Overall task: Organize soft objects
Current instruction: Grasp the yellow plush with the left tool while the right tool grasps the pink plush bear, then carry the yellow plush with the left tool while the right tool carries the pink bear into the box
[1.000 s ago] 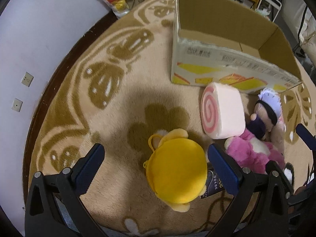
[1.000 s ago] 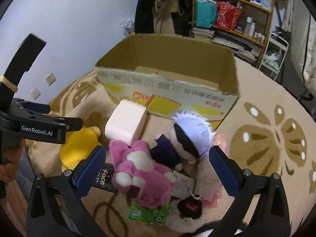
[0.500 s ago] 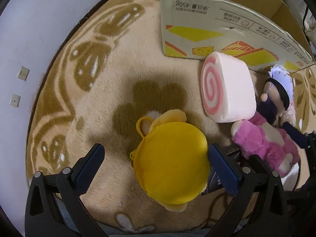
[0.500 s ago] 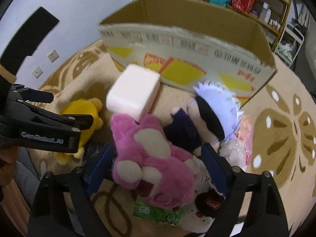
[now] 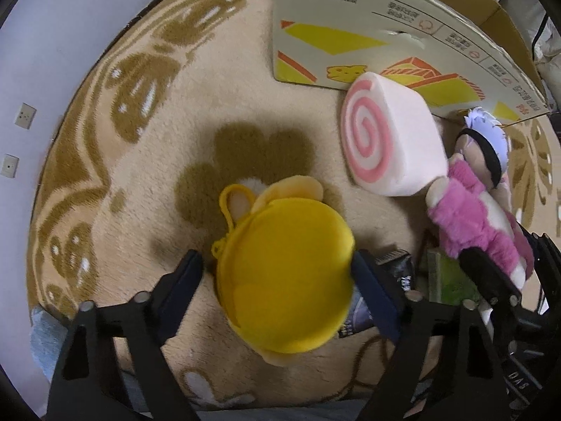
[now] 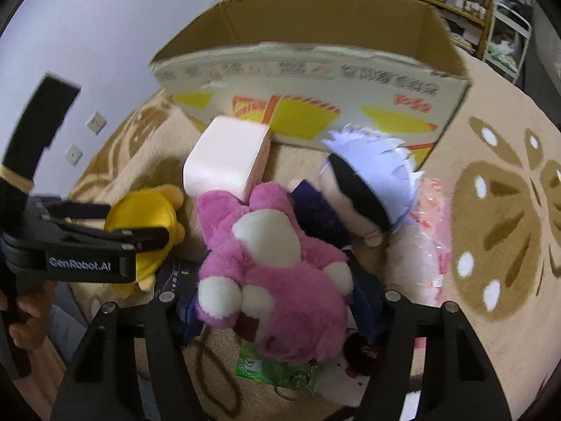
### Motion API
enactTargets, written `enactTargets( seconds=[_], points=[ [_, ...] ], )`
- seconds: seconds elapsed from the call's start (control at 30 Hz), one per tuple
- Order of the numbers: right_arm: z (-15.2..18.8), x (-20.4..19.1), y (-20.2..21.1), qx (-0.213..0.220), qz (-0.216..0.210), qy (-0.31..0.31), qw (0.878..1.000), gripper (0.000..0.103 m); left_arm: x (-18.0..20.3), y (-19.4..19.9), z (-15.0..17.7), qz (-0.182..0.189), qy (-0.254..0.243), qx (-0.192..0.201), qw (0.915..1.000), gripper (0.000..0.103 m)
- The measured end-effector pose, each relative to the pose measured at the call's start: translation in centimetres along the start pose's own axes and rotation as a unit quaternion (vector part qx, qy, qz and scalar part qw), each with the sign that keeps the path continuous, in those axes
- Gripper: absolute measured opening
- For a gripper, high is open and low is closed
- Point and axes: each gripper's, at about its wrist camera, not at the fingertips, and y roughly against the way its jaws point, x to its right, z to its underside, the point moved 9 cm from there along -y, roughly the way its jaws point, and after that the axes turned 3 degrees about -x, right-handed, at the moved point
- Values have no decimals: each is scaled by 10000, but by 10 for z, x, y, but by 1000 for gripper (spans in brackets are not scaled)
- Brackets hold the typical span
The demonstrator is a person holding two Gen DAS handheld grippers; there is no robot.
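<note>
On the patterned rug (image 5: 105,161) stands an open cardboard box (image 6: 315,80), and as far as its inside shows, no toy has gone into it; the packing looks barely begun. Just in front of it lies a pink swirl cushion (image 5: 389,137), with a white-haired doll (image 6: 368,179) beside it. Nearer, a pink plush bear (image 6: 273,273) sits between the jaws of the right gripper (image 6: 277,301), which have just been closing and now press into its fur, a grasp by the look of it. To the left, a yellow plush toy (image 5: 287,280) fills the gap of the left gripper (image 5: 277,284), whose jaws have also just been closing; the right-hand pad touches the toy, the other seems just shy, so it reads as not yet clamped. Smaller packets (image 6: 270,368) lie underneath. Every toy is left to move.
</note>
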Motion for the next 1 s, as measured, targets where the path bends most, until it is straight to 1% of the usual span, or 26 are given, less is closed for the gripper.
enactTargets(
  seconds=[0.03,0.07,0.1,0.13,0.2,0.27,0.37,0.4,0.47,0.57,0.63,0.67,0.73,0.83,0.93,0.97,1.0],
  points=[
    [-1,2,2,34,-28,-57,10000,71,2,0,0,56,7,-15,10000,77],
    [-1,3,5,65,-54,-108,9999,71,3,-1,1,111,9,-27,9999,69],
    [-1,5,7,101,-75,-157,9998,71,5,0,2,158,14,-29,9999,67],
    [-1,6,10,130,-90,-190,9997,71,7,2,7,138,13,10,9999,66],
    [-2,8,15,203,-62,-229,9995,71,10,5,7,112,-31,89,9999,61],
    [-3,8,21,320,-71,-275,9991,71,11,10,10,92,-36,164,9998,60],
    [-5,10,33,564,-75,-376,9977,71,7,22,12,-114,-28,398,9991,59],
    [-6,11,37,618,-73,-404,9972,71,6,26,12,-132,-14,463,9988,59],
    [-7,13,46,754,-72,-470,9960,71,6,36,11,-101,38,623,9980,59],
    [-9,17,58,963,-79,-543,9938,71,5,55,12,-78,85,982,9951,59],
    [-10,20,69,1125,-74,-561,9920,71,1,69,12,-121,108,1289,9915,59],
    [-11,20,72,1192,-64,-563,9913,71,-1,73,11,-129,125,1378,9903,59],
    [-12,20,81,1342,-56,-553,9894,71,-4,88,9,-155,208,1687,9853,59],
    [-15,19,91,1530,-43,-543,9867,71,-15,110,14,-240,301,2099,9770,59],
    [-17,17,97,1664,-37,-564,9844,71,-22,132,7,-286,397,2524,9664,59],
    [-18,17,99,1721,-35,-566,9834,71,-22,138,6,-290,418,2601,9642,59],
    [-21,16,102,1761,-36,-570,9827,71,-25,144,4,-312,451,2732,9604,59]
  ],
)
